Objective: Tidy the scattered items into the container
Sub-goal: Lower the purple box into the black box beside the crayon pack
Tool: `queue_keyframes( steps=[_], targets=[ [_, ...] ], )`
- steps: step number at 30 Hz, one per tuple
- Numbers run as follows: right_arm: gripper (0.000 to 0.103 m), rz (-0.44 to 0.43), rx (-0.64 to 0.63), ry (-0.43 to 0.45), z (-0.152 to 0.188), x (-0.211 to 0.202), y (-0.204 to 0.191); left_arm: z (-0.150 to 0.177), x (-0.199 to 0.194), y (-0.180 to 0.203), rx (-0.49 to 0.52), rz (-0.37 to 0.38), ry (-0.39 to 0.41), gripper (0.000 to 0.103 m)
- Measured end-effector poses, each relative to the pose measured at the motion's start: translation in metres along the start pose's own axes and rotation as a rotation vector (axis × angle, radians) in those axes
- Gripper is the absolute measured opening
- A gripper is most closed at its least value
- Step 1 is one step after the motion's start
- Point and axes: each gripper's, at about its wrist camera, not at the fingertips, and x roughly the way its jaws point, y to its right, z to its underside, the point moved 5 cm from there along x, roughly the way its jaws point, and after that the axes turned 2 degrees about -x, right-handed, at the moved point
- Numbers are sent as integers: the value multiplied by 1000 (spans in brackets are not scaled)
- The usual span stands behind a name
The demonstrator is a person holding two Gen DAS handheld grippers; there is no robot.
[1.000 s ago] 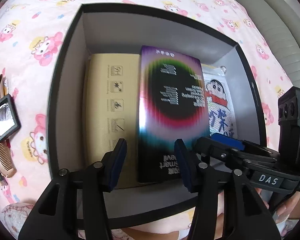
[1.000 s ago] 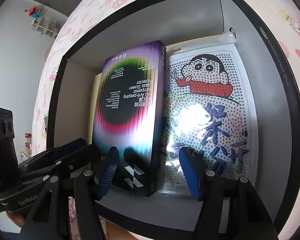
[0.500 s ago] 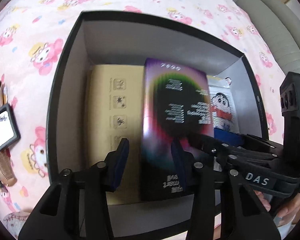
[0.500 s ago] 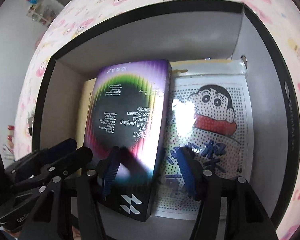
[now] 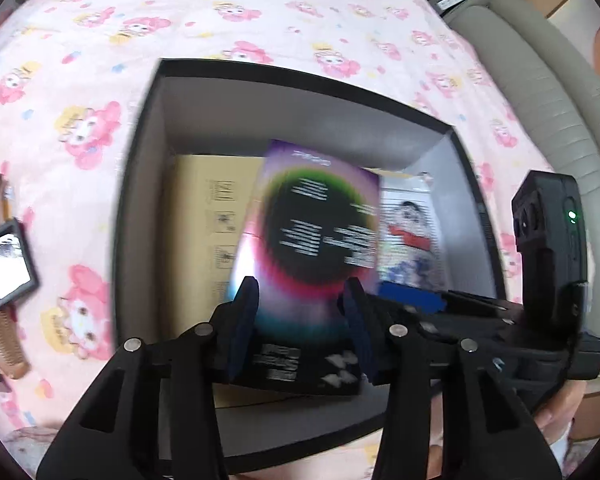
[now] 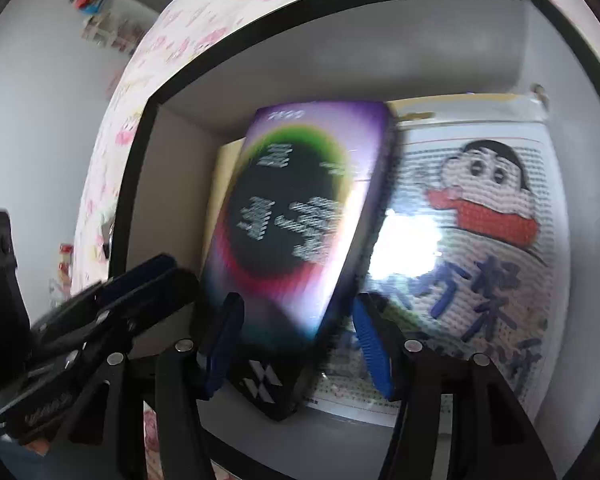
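A: What was in the black box (image 5: 140,208)?
B: A tan carton (image 5: 198,216), a rainbow screen protector box (image 5: 316,232) and a cartoon bead kit (image 5: 410,236).
A: And the left gripper (image 5: 300,330)?
B: Its jaws were opening around the rainbow box.

We see a bed covered by a pink cartoon-print sheet (image 5: 260,20). Directly on it sits an open black box (image 5: 140,184) with pale inner walls. To its left on the sheet lie a small square black-framed mirror (image 5: 6,266) and a tan comb (image 5: 4,344), partly under the mirror.
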Motion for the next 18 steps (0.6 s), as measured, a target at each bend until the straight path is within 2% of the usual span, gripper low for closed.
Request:
queue_keyframes(
  steps=[4,7,10,11,12,14,16,18],
  targets=[
    [54,168,0,117,-9,-21,4,8,10,18,70,8,-23,42],
    [52,252,-12,180,-5,-36,14,8,29,32,121,-31,-70,42],
    [52,249,-9,178,-11,-31,12,8,39,41,176,-130,-90,44],
    [52,242,-6,171,-13,-29,14,9,42,40,183,-175,-96,48],
    [52,238,-8,164,2,-42,31,8,42,36,173,-223,-98,50],
    [52,240,-11,152,36,-56,41,8,40,28,125,-237,-103,53],
    [52,239,-5,138,40,-53,43,8,37,17,85,-231,-116,53],
    [52,230,-2,124,48,-57,50,7,32,4,51,-255,-111,53]
  ],
)
